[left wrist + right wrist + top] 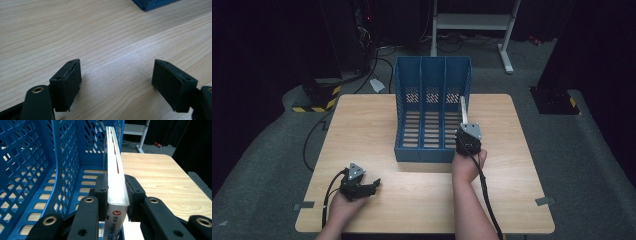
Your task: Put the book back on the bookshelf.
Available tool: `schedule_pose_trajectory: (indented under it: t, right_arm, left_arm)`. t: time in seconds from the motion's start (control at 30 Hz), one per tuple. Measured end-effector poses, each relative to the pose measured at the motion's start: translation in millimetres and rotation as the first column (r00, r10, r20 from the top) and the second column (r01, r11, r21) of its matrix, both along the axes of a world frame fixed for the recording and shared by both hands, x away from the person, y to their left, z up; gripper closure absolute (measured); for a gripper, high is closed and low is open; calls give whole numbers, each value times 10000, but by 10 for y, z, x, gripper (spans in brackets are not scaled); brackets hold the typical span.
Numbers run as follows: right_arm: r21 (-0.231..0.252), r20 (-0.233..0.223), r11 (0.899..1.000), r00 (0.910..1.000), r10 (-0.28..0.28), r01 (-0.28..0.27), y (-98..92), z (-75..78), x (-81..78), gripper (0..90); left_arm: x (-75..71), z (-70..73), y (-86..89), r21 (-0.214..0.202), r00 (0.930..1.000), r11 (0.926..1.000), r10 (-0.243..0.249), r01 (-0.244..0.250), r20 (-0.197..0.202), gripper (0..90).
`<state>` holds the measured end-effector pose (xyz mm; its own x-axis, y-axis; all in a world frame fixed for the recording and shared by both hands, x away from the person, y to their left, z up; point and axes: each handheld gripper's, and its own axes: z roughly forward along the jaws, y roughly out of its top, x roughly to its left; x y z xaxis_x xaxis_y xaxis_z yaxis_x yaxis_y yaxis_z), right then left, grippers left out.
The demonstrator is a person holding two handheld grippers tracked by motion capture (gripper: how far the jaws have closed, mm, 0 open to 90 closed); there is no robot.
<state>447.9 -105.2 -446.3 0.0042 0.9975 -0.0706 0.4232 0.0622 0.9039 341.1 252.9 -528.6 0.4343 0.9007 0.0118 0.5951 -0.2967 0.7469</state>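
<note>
In the high view, a white book (pixel 463 111) is held on its edge by the right gripper (pixel 467 141) at the right-hand slot of the blue file rack (pixel 432 150) on the wooden table (pixel 362 130). The left gripper (pixel 373 184) is rested near the front left of the table.

In the left gripper view, the jaws are spread wide over bare wood.

In the right gripper view, the book (pixel 115 182) is pinched tight between both pads, beside the rack's blue wall (pixel 62 160).
</note>
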Motion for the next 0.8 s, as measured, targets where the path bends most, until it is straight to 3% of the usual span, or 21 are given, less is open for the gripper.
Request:
schedule_pose_trajectory:
  t: [0.37, 0.8]
  right_arm:
    - [-68, 95, 10000, 9999, -67, 68, 29, -11, -20, 724]
    - [571, -260, 9973, 9986, 470, -455, -23, 2, -1, 568]
  left_arm:
    - [0, 0, 0, 7, 10000, 10000, -4, 4, -1, 237]
    - [0, -1, -4, -29, 10000, 10000, 13, -13, -19, 237]
